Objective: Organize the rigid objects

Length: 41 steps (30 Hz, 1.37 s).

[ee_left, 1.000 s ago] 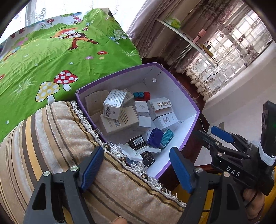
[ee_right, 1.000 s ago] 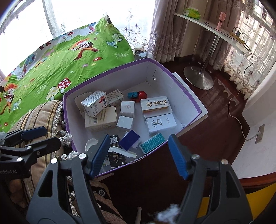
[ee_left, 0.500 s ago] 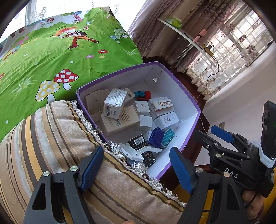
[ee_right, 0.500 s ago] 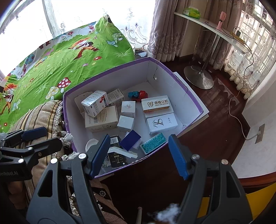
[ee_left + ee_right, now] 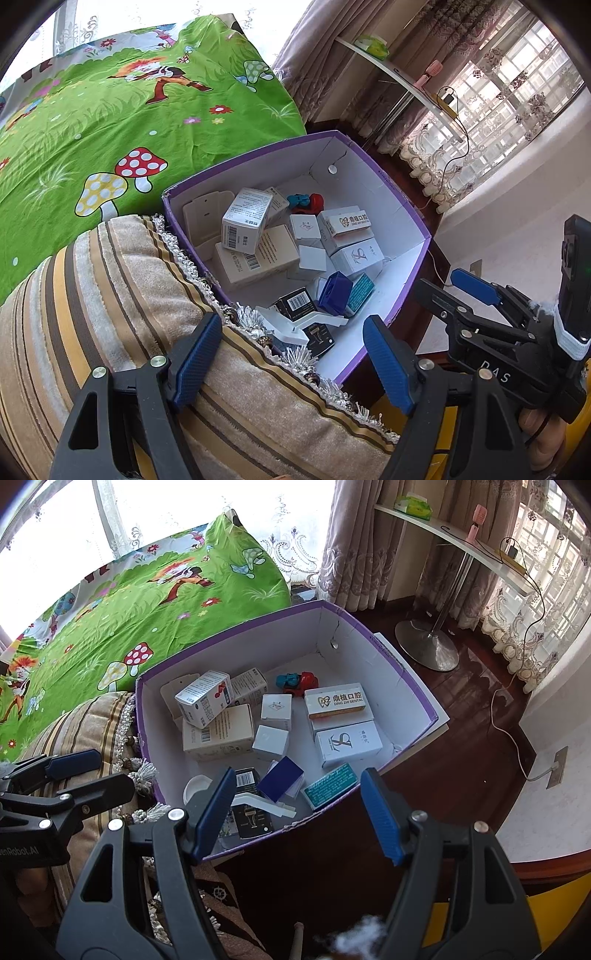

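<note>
Hovering with jaws apart and empty, the right hand-held gripper (image 5: pixel 295 812) sits lower centre, just short of the purple box (image 5: pixel 424 698); the teal carton (image 5: pixel 330 785) lies nearest, its long axis slanting up-right. Left hand-held gripper (image 5: pixel 291 354), also open, probably hangs farther back over the striped cushion (image 5: pixel 110 295).

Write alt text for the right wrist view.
An open hand-held gripper hovers over a purple-edged box filled with small cartons and a toy car. A green cartoon bedspread lies behind.
</note>
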Motion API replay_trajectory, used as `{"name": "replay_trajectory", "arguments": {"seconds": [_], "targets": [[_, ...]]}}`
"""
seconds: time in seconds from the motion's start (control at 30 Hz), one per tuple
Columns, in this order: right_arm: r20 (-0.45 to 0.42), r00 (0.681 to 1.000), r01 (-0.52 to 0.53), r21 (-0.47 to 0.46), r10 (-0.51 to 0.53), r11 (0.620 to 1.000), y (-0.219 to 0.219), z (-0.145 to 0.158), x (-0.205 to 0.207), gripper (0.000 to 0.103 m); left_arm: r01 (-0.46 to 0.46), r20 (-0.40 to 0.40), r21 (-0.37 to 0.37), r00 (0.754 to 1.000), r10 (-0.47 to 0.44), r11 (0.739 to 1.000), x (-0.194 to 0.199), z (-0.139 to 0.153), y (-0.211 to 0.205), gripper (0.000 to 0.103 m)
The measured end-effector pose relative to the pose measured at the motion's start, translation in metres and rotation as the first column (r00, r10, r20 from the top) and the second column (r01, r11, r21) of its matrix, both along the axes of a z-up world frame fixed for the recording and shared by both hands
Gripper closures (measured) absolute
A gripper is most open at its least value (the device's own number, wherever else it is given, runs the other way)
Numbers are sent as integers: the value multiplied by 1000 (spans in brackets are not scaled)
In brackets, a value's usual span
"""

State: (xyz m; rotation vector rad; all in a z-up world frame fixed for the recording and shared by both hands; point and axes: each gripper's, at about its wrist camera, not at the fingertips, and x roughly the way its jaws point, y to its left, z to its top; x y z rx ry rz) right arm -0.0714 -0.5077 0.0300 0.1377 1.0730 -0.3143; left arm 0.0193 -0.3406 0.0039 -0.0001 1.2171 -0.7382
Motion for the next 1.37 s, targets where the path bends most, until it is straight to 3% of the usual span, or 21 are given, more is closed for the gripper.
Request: {"name": "replay_trajectory", "arguments": {"seconds": [1.27,1.37], "targets": [[-7,1000,11,27,-11,1000,-1,-8,-2,30,7,10,2,1000,-7,1000,-1,-1,-1,23],[-8,1000,12,25,-12,1000,-1,-7,-2,30,12,9,-16,1000,-12,1000,-2,-1,-1,19]]}}
